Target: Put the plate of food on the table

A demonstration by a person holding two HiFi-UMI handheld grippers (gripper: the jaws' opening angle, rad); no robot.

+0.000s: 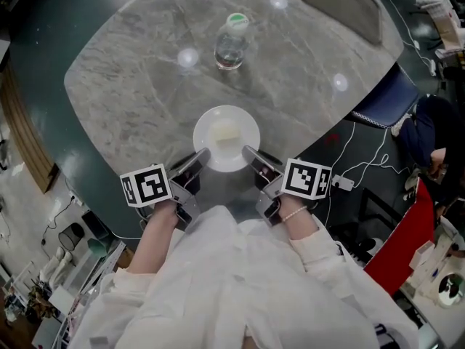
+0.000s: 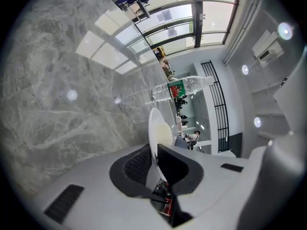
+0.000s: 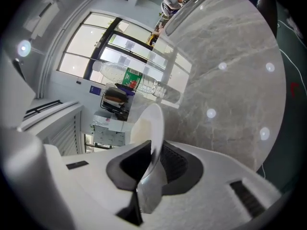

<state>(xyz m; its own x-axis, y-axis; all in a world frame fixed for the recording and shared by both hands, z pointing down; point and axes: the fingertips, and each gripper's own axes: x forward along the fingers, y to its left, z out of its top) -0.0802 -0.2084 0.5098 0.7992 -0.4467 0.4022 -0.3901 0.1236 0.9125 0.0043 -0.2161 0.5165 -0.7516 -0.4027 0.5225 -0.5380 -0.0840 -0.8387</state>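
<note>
Left gripper (image 1: 197, 161) and right gripper (image 1: 253, 158) each clamp a rim of the single plate (image 1: 226, 151), which carries one pale food piece (image 1: 227, 133), at the near edge of the table (image 1: 138, 78). One bottle (image 1: 231, 42) stands beyond.

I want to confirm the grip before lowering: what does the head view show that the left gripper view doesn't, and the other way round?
Only the head view: the right gripper opposite the left gripper, each at one edge of the plate, and the person's white sleeves. Only the left gripper view: its jaws closed on the plate's rim, one on each face, with windows beyond. Both: the plate with its pale food, the water bottle and the grey marble table.
</note>
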